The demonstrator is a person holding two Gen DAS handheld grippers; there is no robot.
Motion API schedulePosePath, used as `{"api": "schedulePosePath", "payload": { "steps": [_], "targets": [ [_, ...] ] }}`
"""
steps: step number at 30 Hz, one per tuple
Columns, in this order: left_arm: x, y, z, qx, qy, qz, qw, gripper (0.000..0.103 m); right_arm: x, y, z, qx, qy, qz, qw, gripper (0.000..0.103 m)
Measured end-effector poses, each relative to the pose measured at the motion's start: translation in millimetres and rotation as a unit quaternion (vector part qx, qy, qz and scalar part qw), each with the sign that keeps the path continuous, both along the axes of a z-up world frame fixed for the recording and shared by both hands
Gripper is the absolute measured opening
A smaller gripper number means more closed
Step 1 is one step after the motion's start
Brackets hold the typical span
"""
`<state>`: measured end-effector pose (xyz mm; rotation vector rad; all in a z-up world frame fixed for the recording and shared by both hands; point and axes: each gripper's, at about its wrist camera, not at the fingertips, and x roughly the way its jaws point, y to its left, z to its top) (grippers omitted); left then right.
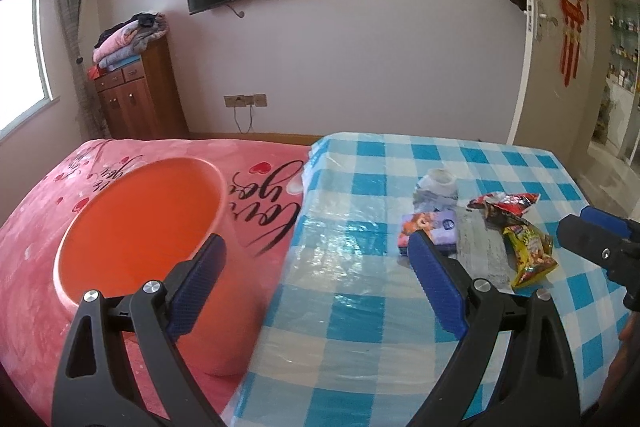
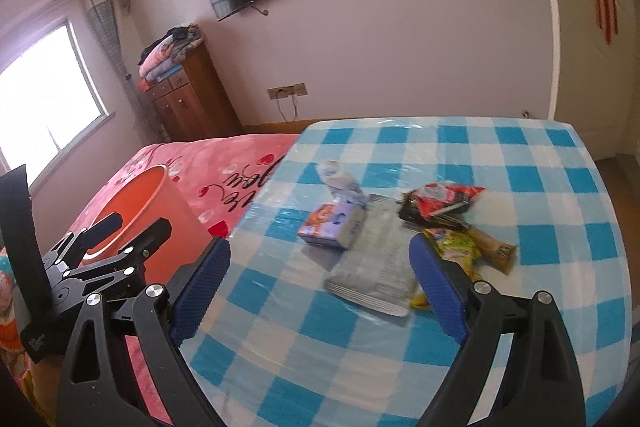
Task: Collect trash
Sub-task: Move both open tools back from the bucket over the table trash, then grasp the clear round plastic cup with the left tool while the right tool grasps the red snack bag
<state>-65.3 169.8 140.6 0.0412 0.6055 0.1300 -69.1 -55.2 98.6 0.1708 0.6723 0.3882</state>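
A: Jaws on the left gripper (image 1: 316, 259) are seen spread wide, nothing between the blue pads. Same for the right gripper (image 2: 320, 267), spread wide, nothing pinched

B: Trash location is needed

A: Trash is grouped on the blue checked tablecloth (image 2: 520, 187). A crumpled white bottle (image 2: 340, 183) is lying at the far side, a small tissue pack (image 2: 330, 225) just in front of it, touching a flat silver pouch (image 2: 376, 267). A red-black wrapper (image 2: 440, 201) is seen to the right, a yellow snack bag (image 2: 456, 251) just below it, partly hidden behind the right finger (image 2: 436, 287)

B: Bin?

A: An orange bin (image 1: 136, 227) is standing on the pink bedspread (image 1: 260, 187), left of the table edge, open top facing the left camera. The left finger (image 1: 196, 287) of the left gripper is seen over its rim. Contact cannot be told

B: Grippers relative to trash?

A: Both are held above the near part of the table, short of the pile, nothing touched
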Motion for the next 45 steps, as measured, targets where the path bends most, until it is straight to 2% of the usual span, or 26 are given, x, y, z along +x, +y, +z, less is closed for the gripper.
{"api": "schedulePosePath", "payload": {
  "steps": [14, 20, 24, 30, 36, 45],
  "targets": [
    [14.5, -43.2, -25.2, 0.001, 0.031, -0.043, 0.9986, 0.093, -3.8, -71.1, -31.5, 0.0, 0.018, -0.052, 0.998, 0.09],
    [30.6, -52.7, -32.4, -0.036, 0.043, -0.083, 0.995, 0.093, 5.4, -98.8, -48.5, 0.006, 0.038, -0.069, 0.997, 0.09],
    [54.3, -54.8, -35.8, -0.079, 0.058, -0.1, 0.9901, 0.093, 16.4, -113.9, -53.1, 0.011, 0.045, -0.076, 0.996, 0.09],
    [97.9, -55.6, -38.6, -0.127, 0.074, -0.1, 0.984, 0.093, 44.0, -128.8, -50.4, 0.019, 0.049, -0.074, 0.996, 0.09],
    [132.9, -71.1, -47.4, -0.116, 0.082, -0.118, 0.9828, 0.093, 85.6, -136.4, -48.4, 0.051, 0.076, -0.054, 0.994, 0.09],
    [167.0, -77.0, -73.8, -0.107, 0.092, -0.142, 0.9798, 0.092, 139.4, -134.1, -59.3, 0.129, 0.13, -0.022, 0.983, 0.09]
  ]
}}
